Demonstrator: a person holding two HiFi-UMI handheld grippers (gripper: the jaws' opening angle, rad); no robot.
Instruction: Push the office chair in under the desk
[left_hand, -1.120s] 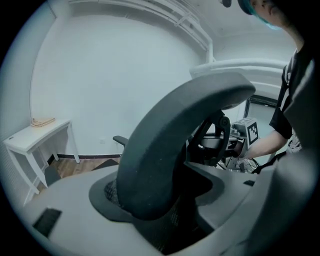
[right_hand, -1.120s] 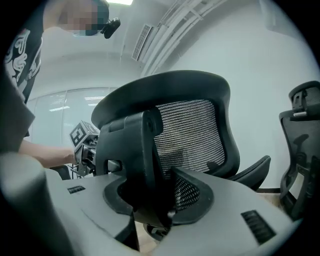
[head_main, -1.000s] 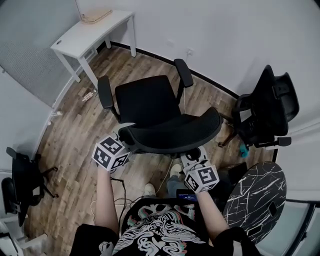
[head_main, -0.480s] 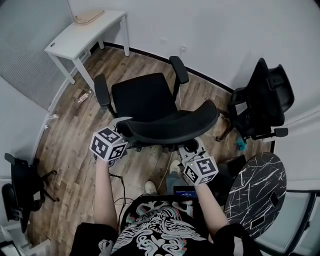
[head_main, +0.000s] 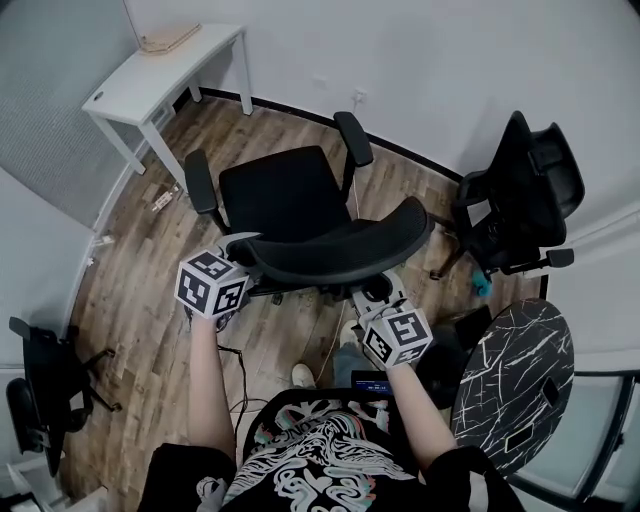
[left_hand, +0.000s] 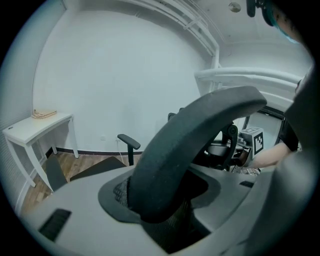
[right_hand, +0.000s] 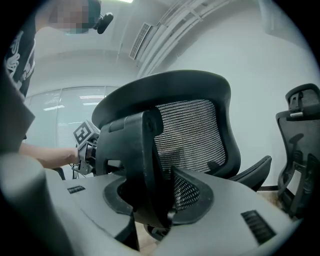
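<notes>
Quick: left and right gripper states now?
Left gripper: jaws have just been closing, now on the office chair's backrest rim.
Right gripper: jaws shut on the backrest's rear support.

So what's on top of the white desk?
A shallow tan tray-like thing lies at the wall end of the white desk. A small dark spot marks the other end. Whatever lies beneath the tan thing is covered.

Base of office chair, unseen
</notes>
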